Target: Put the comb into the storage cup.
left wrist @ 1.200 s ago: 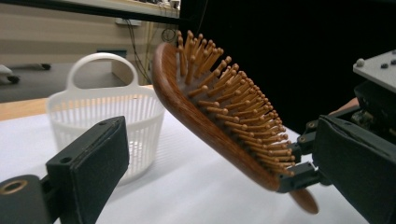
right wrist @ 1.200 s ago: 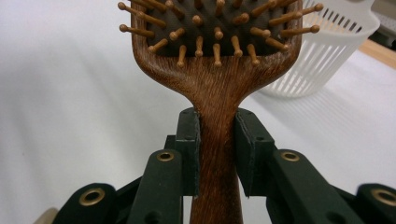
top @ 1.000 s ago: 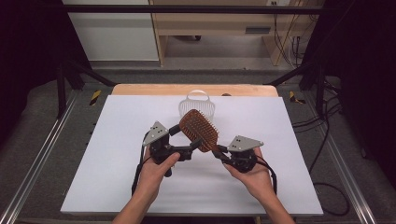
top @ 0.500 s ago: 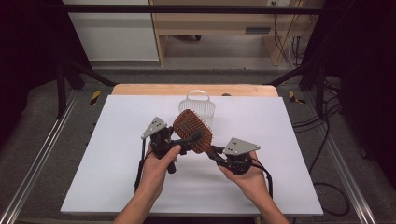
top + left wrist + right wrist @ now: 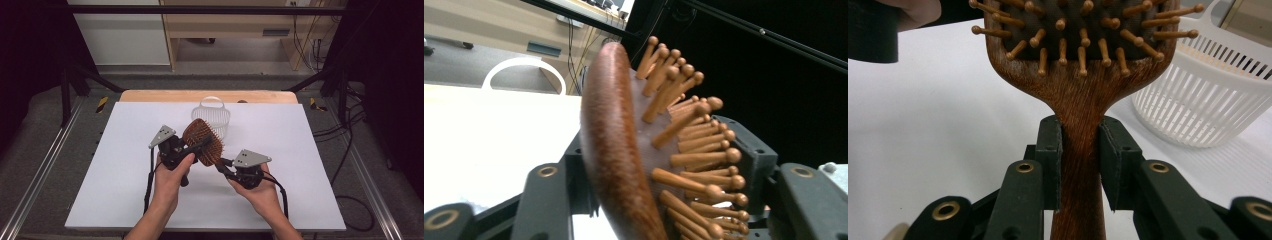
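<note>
A wooden paddle hairbrush (image 5: 206,135) with round-tipped wooden pins is held above the white table between both grippers. My right gripper (image 5: 224,164) is shut on its handle (image 5: 1079,150), pads pressed on both sides. My left gripper (image 5: 199,145) is shut on the brush head (image 5: 609,125): one pad lies against the smooth back, the other against the pins. The brush is tilted, with its head up and to the left.
A white slatted plastic basket (image 5: 212,116) with a hoop handle stands just behind the brush, close to the brush head. The white table sheet (image 5: 125,165) has free room left, right and front. Metal rails run along both table sides.
The right gripper has drawn left and toward the near edge with the handle. The brush head has shifted slightly left, and the left gripper's jaws now sit across the head.
</note>
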`<state>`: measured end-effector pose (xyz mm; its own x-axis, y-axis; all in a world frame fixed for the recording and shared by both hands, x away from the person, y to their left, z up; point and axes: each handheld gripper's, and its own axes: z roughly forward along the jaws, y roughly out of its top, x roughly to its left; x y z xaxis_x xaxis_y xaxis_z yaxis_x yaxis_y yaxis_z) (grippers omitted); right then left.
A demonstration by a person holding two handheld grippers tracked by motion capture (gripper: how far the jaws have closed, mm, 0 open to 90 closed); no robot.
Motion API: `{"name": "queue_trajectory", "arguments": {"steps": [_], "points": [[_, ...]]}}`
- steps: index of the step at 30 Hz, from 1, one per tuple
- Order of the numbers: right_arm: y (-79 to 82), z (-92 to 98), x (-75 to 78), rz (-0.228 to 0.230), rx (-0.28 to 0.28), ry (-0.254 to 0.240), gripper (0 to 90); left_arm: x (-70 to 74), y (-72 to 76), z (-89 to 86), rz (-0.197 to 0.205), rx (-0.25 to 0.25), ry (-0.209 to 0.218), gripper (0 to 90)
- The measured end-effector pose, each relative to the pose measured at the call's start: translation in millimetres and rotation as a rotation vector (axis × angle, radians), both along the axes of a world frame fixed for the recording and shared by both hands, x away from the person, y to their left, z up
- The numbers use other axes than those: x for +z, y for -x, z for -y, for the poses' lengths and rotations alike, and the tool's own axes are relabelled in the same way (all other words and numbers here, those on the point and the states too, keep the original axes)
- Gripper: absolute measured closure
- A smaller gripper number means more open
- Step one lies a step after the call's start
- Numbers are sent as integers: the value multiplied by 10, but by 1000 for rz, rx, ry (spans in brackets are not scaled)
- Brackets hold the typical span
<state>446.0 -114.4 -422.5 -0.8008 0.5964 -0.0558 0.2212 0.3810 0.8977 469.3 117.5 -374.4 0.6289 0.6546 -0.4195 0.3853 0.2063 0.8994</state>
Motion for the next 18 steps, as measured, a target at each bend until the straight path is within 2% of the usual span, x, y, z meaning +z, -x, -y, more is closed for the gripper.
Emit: {"name": "queue_trajectory", "arguments": {"steps": [5, 14, 18], "points": [[-10, -10, -11, -21, -6, -18, 727, 20, -8, 14, -18, 7, 20, 490], [-14, -11, -2, -24, -10, -46, 724, 101, 5, 65, -13, 11, 5, 516], [-23, 17, -4, -37, -8, -65, 720, 129, 10, 122, 6, 1, -10, 523]]}}
